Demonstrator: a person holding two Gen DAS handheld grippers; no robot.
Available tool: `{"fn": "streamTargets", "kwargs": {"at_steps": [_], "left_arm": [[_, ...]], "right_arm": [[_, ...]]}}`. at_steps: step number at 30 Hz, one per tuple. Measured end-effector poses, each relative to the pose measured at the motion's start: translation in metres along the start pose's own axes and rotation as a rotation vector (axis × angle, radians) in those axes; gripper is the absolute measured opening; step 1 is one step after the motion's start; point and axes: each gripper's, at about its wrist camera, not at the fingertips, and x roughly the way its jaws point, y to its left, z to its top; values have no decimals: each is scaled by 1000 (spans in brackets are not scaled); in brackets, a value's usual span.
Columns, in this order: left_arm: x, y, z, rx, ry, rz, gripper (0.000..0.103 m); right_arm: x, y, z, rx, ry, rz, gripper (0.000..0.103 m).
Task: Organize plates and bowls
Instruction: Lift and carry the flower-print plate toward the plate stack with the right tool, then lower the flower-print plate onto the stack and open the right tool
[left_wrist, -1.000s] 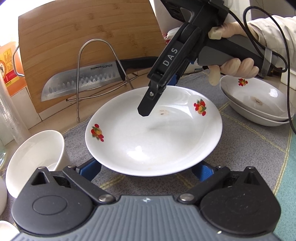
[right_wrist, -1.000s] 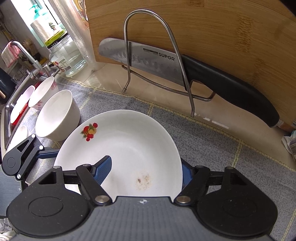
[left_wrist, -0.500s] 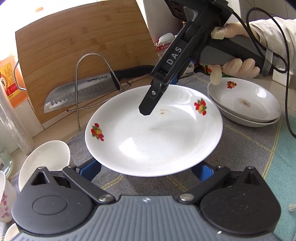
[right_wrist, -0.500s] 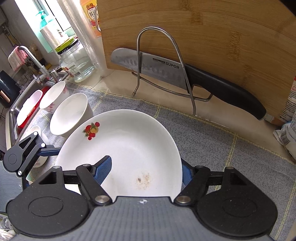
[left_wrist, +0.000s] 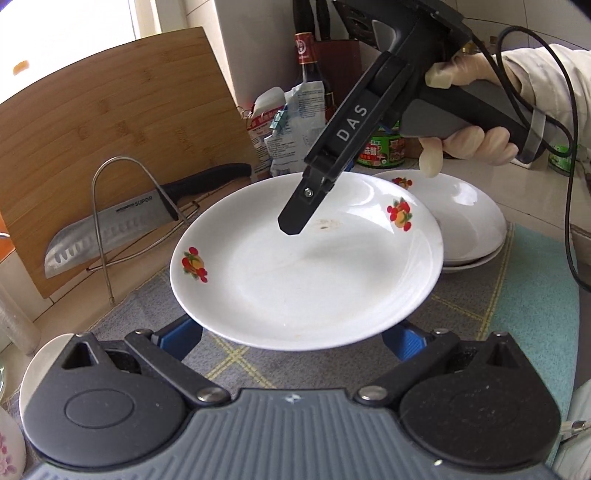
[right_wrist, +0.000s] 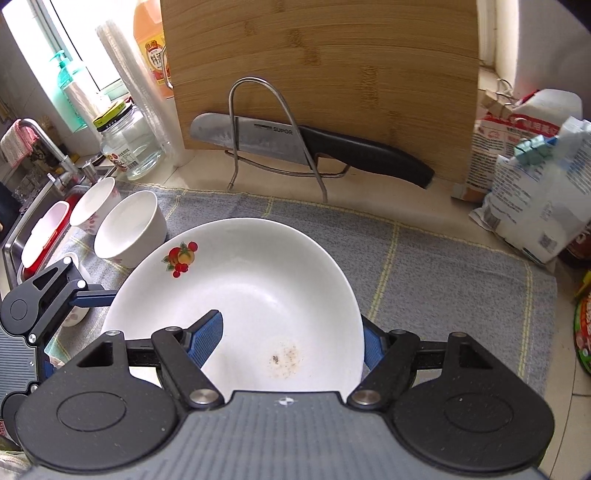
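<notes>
Plate (left_wrist: 306, 280), white with red fruit decals at nine and two o'clock, bears a brown stain. Right gripper (right_wrist: 291, 343) clamps its rim; left gripper's (left_wrist: 295, 338) grip cannot be told.

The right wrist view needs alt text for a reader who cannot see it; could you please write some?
The right claw grips the rim of a white plate with a fruit motif and a brown stain, held above a grey mat. Behind stand a knife in a wire rack and a wooden cutting board, with white bowls at left.
</notes>
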Motion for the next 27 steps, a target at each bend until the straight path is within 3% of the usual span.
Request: {"fn": "streamTargets", "kwargs": {"at_steps": [15,27], "left_arm": [[30,-49,32,124,-42,-181,103],[53,-68,43,161,-26,-245,103]], "right_arm": [[-61,-51,-66,183,-53,-152,81],[-71,-80,-92,267,-47,-201,81]]}}
